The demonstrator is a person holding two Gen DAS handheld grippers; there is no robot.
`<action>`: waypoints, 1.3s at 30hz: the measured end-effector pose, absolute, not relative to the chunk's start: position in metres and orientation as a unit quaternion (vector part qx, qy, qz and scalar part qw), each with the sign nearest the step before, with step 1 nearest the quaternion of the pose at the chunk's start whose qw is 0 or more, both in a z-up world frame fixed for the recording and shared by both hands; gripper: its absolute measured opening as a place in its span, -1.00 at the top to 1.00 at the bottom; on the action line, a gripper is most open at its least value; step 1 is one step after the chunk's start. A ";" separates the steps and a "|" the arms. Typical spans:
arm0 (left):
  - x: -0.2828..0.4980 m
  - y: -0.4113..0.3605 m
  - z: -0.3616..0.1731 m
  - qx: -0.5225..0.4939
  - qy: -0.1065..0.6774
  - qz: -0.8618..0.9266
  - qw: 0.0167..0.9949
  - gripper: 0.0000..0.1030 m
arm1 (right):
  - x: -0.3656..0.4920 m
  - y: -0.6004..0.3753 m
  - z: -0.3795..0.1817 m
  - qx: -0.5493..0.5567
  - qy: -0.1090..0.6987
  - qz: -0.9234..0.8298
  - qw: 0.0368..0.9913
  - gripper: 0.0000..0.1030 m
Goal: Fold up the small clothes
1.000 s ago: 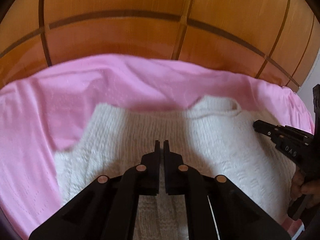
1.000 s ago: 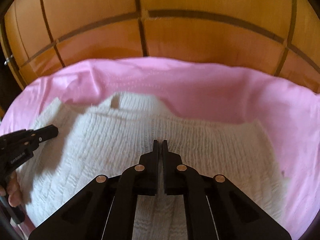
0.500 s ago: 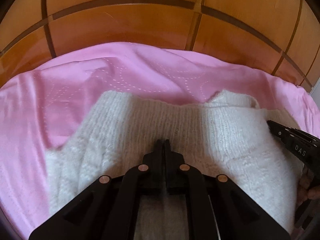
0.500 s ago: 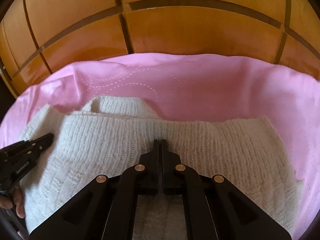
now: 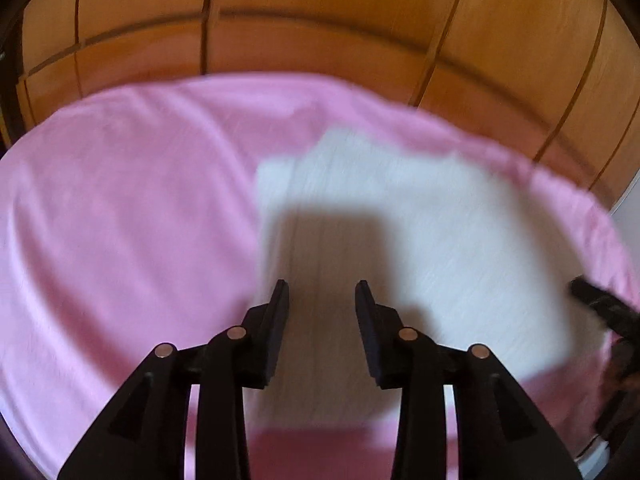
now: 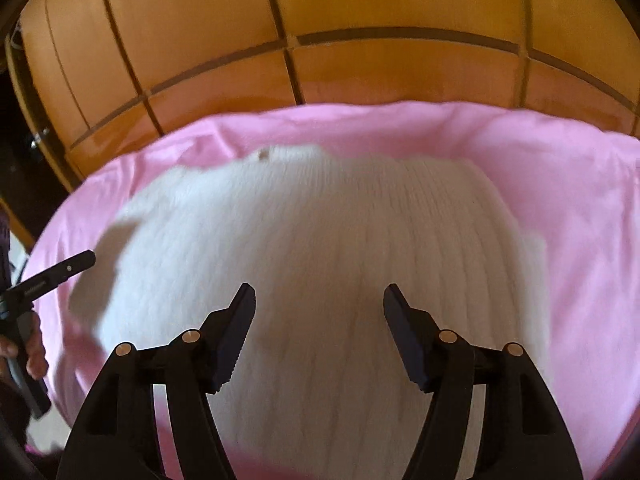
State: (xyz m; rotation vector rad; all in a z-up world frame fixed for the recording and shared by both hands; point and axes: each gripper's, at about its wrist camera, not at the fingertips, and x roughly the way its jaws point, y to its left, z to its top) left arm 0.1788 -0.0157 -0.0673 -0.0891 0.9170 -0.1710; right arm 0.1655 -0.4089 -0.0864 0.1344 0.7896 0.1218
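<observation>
Left wrist cam shows my left gripper with its jaws opening and nothing pinched between them, the white knit sweater lying flat just ahead and off to its right on the pink sheet. Right cam's the same deal: right gripper is opening too, wider, pads clear of the knit, sweater spread directly under and ahead of it. Wooden headboard sits beyond; everything's pretty blurry
</observation>
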 end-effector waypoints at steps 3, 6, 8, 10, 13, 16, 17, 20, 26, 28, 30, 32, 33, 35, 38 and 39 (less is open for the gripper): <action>0.176 -0.017 -0.083 -0.014 0.449 -0.057 0.892 0.36 | 0.146 -0.423 -0.106 0.052 0.395 0.032 0.917 -0.28; 0.177 -0.024 -0.074 -0.013 0.454 -0.036 0.890 0.37 | 0.138 -0.438 -0.121 0.039 0.380 0.013 0.924 -0.28; 0.168 -0.029 -0.058 -0.017 0.436 -0.040 0.899 0.43 | 0.140 -0.440 -0.113 0.056 0.386 0.011 0.921 -0.28; 0.157 -0.039 -0.045 -0.018 0.421 -0.066 0.904 0.40 | 0.137 -0.438 -0.103 0.059 0.384 0.009 0.922 -0.28; 0.139 -0.065 -0.034 -0.027 0.410 -0.132 0.902 0.32 | 0.124 -0.435 -0.086 0.061 0.370 0.025 0.927 -0.28; 0.126 -0.103 -0.041 -0.002 0.413 -0.185 0.892 0.32 | 0.111 -0.433 -0.082 0.063 0.371 0.036 0.926 -0.28; 0.126 -0.111 -0.045 0.002 0.418 -0.191 0.888 0.32 | 0.105 -0.434 -0.085 0.066 0.374 0.035 0.924 -0.28; 0.131 -0.140 -0.071 0.022 0.453 -0.191 0.871 0.28 | 0.099 -0.436 -0.105 0.063 0.404 0.013 0.913 -0.28; 0.113 -0.146 -0.071 0.036 0.448 -0.167 0.878 0.24 | 0.099 -0.445 -0.124 0.078 0.405 0.004 0.911 -0.37; 0.107 -0.144 -0.063 0.038 0.443 -0.160 0.881 0.15 | 0.099 -0.445 -0.123 0.080 0.404 0.007 0.911 -0.38; 0.098 -0.142 -0.053 0.043 0.427 -0.150 0.891 -0.01 | 0.098 -0.446 -0.120 0.089 0.402 0.011 0.911 -0.38; 0.091 -0.143 -0.043 0.048 0.409 -0.150 0.899 -0.06 | 0.093 -0.453 -0.112 0.110 0.398 0.023 0.911 -0.43; 0.088 -0.143 -0.039 0.050 0.402 -0.149 0.902 -0.11 | 0.091 -0.457 -0.107 0.121 0.392 0.027 0.911 -0.48; 0.087 -0.142 -0.032 0.047 0.395 -0.152 0.905 -0.11 | 0.085 -0.468 -0.097 0.142 0.378 0.023 0.915 -0.52; 0.084 -0.142 -0.024 0.041 0.392 -0.157 0.906 -0.15 | 0.082 -0.490 -0.090 0.188 0.367 0.021 0.911 -0.52; 0.084 -0.142 -0.022 0.042 0.390 -0.157 0.906 -0.16 | 0.083 -0.498 -0.089 0.204 0.365 0.020 0.908 -0.53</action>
